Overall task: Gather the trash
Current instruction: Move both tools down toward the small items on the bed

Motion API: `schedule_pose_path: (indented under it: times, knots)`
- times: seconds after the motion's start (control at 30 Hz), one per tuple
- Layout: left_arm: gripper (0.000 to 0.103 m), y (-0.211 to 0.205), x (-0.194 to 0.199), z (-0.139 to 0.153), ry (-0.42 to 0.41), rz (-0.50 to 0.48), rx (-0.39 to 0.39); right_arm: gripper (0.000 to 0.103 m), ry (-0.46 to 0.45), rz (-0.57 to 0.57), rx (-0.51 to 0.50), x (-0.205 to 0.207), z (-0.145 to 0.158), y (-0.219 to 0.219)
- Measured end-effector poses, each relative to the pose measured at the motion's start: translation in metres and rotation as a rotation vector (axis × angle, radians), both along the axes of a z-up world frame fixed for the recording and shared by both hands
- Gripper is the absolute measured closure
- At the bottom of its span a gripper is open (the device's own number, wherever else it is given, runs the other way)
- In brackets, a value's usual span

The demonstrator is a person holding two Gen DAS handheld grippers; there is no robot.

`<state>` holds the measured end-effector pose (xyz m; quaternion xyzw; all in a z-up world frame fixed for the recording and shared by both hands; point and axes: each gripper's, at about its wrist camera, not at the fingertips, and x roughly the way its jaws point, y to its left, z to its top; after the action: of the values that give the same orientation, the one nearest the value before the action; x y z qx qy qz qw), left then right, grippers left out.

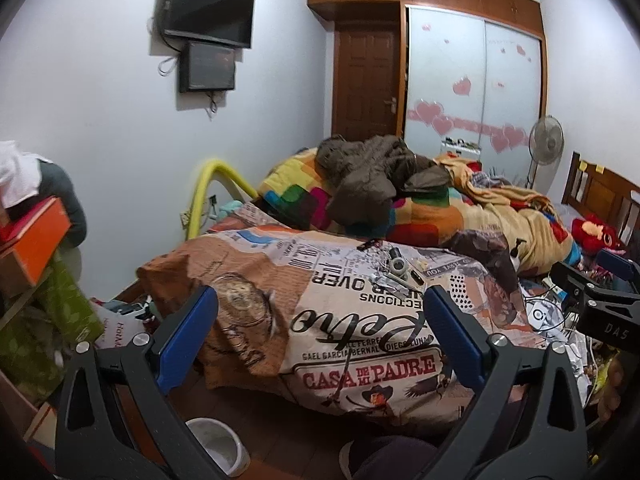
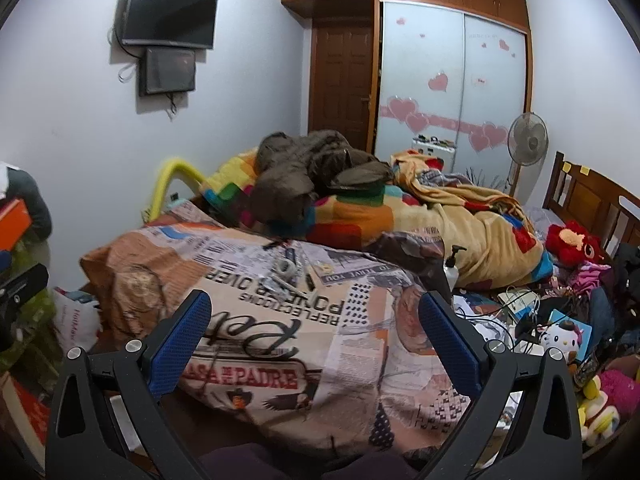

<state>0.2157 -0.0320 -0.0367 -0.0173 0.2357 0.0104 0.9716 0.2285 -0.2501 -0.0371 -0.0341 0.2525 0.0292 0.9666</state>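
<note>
A small heap of trash point(image 1: 390, 270), scraps, wrappers and a tape roll, lies on the printed quilt point(image 1: 320, 320) on the bed. It also shows in the right wrist view point(image 2: 290, 268). A white waste bin point(image 1: 218, 446) stands on the floor below the bed's near corner, between the left gripper's fingers. My left gripper point(image 1: 322, 336) is open and empty, held back from the trash. My right gripper point(image 2: 316, 338) is open and empty, also short of the trash. The right gripper's body shows at the right edge of the left wrist view point(image 1: 600, 300).
A brown jacket point(image 2: 312, 172) and colourful blankets point(image 2: 460, 216) are piled farther back on the bed. A pump bottle point(image 2: 451, 266), cables and plush toys point(image 2: 560, 338) clutter the right side. Boxes point(image 1: 32, 240) and a green bag stand at the left. Wardrobe and fan at the back.
</note>
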Motion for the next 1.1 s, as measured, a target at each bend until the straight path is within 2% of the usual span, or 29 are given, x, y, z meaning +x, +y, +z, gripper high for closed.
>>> schedule_pose_path:
  times: [0.27,0.6,0.67,0.77,0.83,0.9,1.03,1.1]
  knots:
    - [0.006,-0.024,0.088,-0.039,0.104,-0.045,-0.023,0.000,0.108,0.002,-0.012,0.068,-0.039,-0.015]
    - [0.006,-0.038,0.190,-0.105,0.253,-0.045,-0.109,0.000,0.219,0.080,0.059,0.151,-0.086,-0.026]
    - [0.006,-0.040,0.208,-0.119,0.276,-0.044,-0.120,0.003,0.248,0.091,0.076,0.166,-0.098,-0.030]
    - [0.006,-0.047,0.229,-0.136,0.307,-0.061,-0.122,0.013,0.314,0.114,0.110,0.192,-0.121,-0.037]
    - [0.006,-0.053,0.243,-0.147,0.327,-0.082,-0.120,0.023,0.364,0.136,0.141,0.208,-0.135,-0.041]
    - [0.006,-0.059,0.252,-0.155,0.339,-0.100,-0.115,0.028,0.414,0.138,0.178,0.223,-0.151,-0.045]
    - [0.006,-0.063,0.269,-0.174,0.354,-0.098,-0.128,0.041,0.472,0.139,0.216,0.247,-0.173,-0.047]
    - [0.010,-0.065,0.276,-0.183,0.369,-0.103,-0.141,0.045,0.480,0.140,0.213,0.256,-0.182,-0.045]
